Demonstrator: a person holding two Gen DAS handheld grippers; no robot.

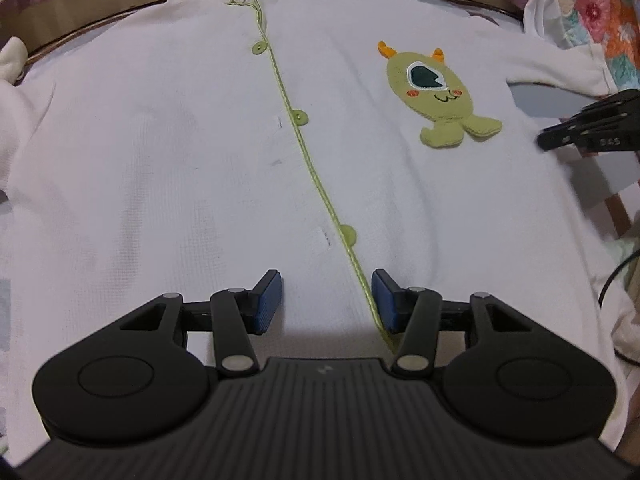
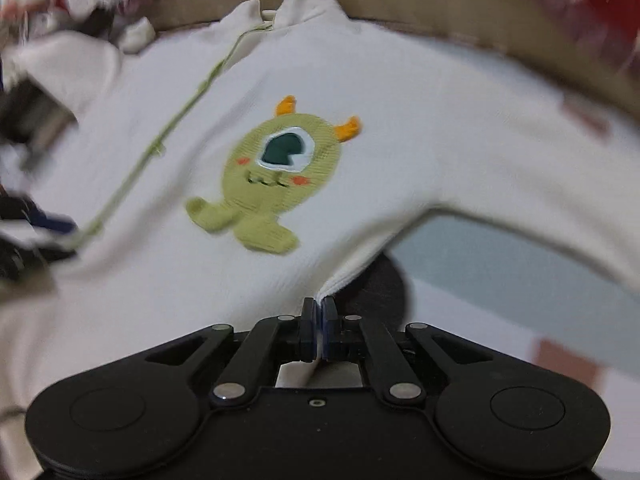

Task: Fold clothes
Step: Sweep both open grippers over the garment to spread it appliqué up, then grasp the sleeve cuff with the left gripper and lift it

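Note:
A white child's cardigan [image 1: 160, 152] lies spread flat, front up, with a green trimmed placket, green buttons [image 1: 298, 117] and a green one-eyed monster patch [image 1: 436, 92]. My left gripper [image 1: 326, 300] is open just above the lower front, its blue pads either side of the placket. My right gripper [image 2: 319, 322] is shut on the cardigan's side edge [image 2: 344, 276] below the sleeve, lifting it slightly. The patch [image 2: 276, 176] lies ahead of it. The right gripper also shows at the right in the left wrist view [image 1: 560, 136].
The cardigan lies on a round table with a tan rim [image 1: 80, 8]. Patterned bedding [image 1: 600, 20] lies behind and to the right. A grey floor patch [image 2: 500, 264] shows under the raised sleeve. A black cable [image 1: 612, 280] hangs at the right.

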